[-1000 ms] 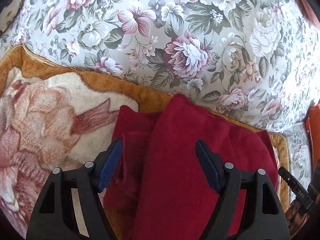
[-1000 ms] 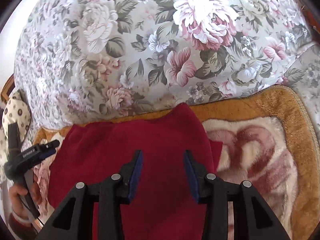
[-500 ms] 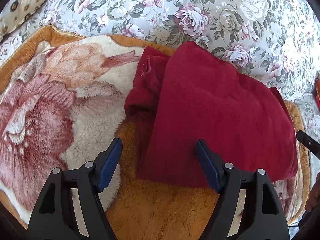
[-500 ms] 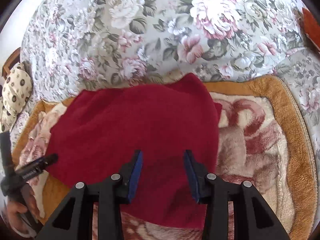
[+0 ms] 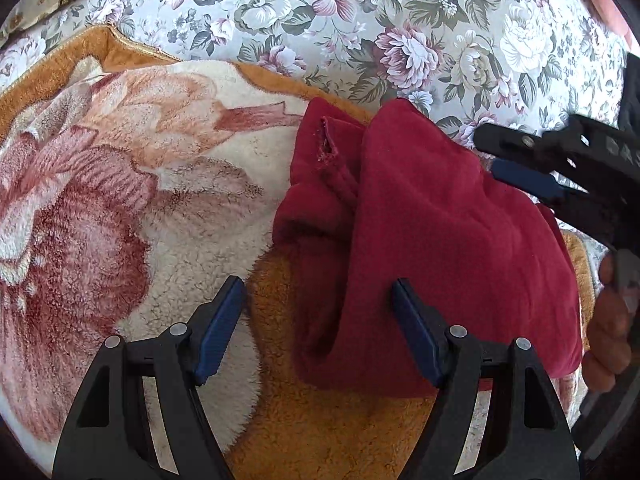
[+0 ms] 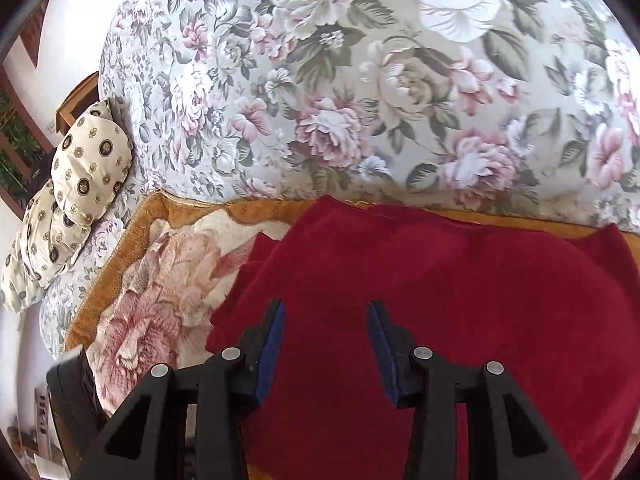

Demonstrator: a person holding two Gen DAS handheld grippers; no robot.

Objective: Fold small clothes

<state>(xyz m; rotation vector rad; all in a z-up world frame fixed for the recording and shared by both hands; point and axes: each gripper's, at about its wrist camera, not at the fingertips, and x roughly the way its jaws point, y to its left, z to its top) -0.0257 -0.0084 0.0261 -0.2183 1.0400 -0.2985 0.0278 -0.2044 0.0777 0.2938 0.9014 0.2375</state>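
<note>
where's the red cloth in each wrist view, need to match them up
Left wrist view: the red cloth fills the centre-right, its left edge lying between the open fingers of the left gripper.
Right wrist view: the red cloth fills the lower centre and right, under the open right gripper.
Shared landmark: the orange-bordered plush blanket under the cloth, with the floral cushion behind it.

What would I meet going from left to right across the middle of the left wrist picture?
Plush blanket → red garment → right gripper over the garment's far right part → a hand at the picture's right edge.
</note>
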